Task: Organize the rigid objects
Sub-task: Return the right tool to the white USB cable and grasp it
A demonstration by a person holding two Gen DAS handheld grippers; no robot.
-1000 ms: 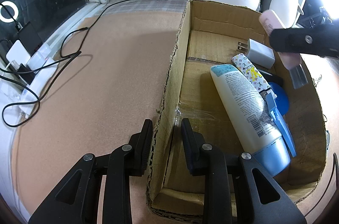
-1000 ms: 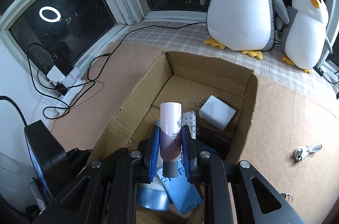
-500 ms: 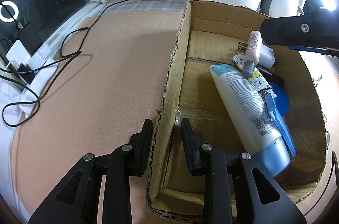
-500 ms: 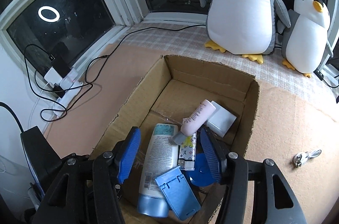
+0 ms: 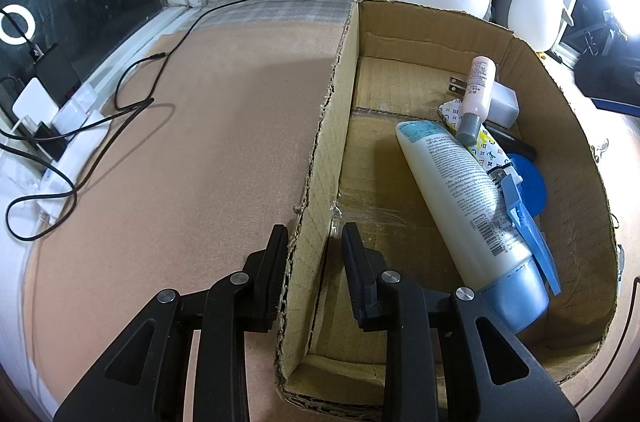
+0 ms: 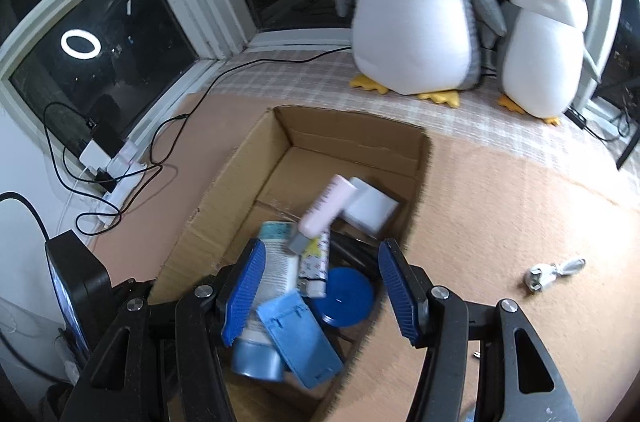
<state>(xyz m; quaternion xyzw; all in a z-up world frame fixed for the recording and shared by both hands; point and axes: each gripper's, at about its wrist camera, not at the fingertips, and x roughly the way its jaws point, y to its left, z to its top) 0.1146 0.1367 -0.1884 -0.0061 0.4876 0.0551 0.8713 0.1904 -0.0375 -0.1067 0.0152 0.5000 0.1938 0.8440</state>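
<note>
On the brown mat right of the cardboard box (image 6: 352, 142), send your released right gripper (image 6: 320, 298) to the white cable (image 6: 554, 272), the left gripper (image 5: 314, 264) clenched on the box wall.

A second ago the right gripper (image 6: 320, 286) was clamped on the pink bottle (image 6: 326, 208); its jaws are now spread wide and empty. The bottle has dropped ahead of them into the box (image 6: 224, 198), leaning on the white charger (image 6: 372, 208).

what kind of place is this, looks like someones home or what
Probably a home room at night, by a bay window: two plush penguins on the sill, dark window panes, and a power strip with chargers beside a cardboard box of toiletries.
</note>
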